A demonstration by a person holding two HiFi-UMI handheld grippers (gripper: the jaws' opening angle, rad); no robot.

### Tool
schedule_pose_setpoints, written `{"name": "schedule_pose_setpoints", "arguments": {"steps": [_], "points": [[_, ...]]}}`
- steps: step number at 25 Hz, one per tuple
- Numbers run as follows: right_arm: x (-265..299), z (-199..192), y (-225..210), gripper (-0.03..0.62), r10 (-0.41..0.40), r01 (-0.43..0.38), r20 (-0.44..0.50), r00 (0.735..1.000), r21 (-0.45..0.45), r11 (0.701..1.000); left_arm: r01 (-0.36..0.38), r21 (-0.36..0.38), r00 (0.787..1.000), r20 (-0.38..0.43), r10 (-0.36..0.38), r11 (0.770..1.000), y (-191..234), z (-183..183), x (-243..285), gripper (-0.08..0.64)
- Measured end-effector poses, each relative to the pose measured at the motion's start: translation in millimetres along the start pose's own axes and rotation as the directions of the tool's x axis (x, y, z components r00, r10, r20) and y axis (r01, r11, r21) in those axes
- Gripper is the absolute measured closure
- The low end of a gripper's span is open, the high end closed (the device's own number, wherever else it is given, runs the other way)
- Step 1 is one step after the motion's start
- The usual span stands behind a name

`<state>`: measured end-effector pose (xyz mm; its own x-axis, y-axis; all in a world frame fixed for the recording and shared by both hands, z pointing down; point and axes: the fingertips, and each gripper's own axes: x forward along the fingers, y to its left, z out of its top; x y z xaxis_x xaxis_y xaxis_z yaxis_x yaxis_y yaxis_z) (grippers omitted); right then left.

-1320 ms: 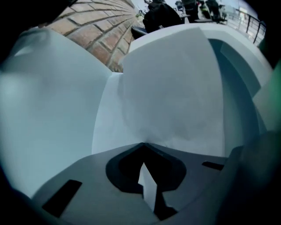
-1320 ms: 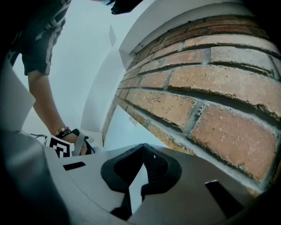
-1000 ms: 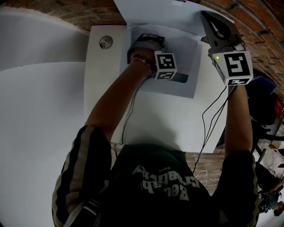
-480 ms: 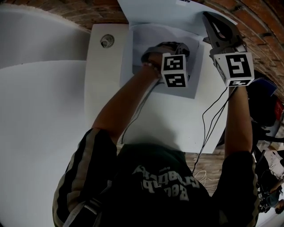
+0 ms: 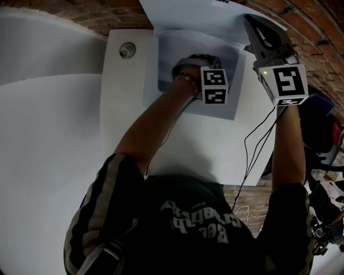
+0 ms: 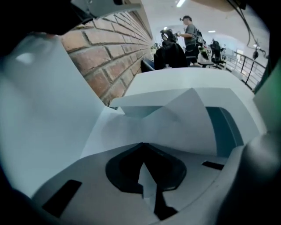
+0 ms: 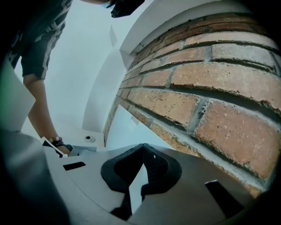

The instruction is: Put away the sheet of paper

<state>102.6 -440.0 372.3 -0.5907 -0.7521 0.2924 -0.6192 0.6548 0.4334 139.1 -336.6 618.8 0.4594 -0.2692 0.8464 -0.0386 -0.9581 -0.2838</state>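
Note:
A folder [image 5: 232, 102] lies open at the far edge of the white table [image 5: 126, 107]. Its white cover [image 5: 199, 13] stands raised, with my right gripper [image 5: 251, 20] shut on the cover's right edge; a white strip shows between its jaws [image 7: 135, 186]. My left gripper [image 6: 142, 147] points steeply down over the folder, its marker cube [image 5: 214, 86] beside the hand. It is shut on the sheet of paper [image 6: 175, 116], which bends up in front of the jaws inside the folder. The folder's teal band [image 6: 221, 127] shows to the right.
A brick wall [image 7: 219, 101] runs right behind the table. A round cable hole [image 5: 127, 51] sits at the table's far left. Black cables [image 5: 255, 145] hang over the right edge. A large white curved surface [image 5: 43, 134] lies to the left. People stand far off [image 6: 189, 33].
My left hand has moved to the right across the open folder and rolled, taking the sheet with it. The right gripper and the raised cover have stayed put.

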Motion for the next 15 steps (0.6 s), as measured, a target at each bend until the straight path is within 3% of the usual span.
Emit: {"name": "schedule_pose_setpoints", "arguments": {"steps": [4, 15], "points": [[-0.1, 0.7, -0.2, 0.598, 0.000, 0.000, 0.002, 1.000, 0.004, 1.000, -0.052, -0.014, 0.999, 0.006, 0.052, 0.999, 14.6, -2.4, 2.1, 0.557], [0.4, 0.5, 0.6, 0.598, 0.001, -0.001, 0.001, 1.000, 0.006, 1.000, -0.166, 0.054, 0.986, -0.013, 0.167, 0.985, 41.8, -12.3, 5.3, 0.557]]}}
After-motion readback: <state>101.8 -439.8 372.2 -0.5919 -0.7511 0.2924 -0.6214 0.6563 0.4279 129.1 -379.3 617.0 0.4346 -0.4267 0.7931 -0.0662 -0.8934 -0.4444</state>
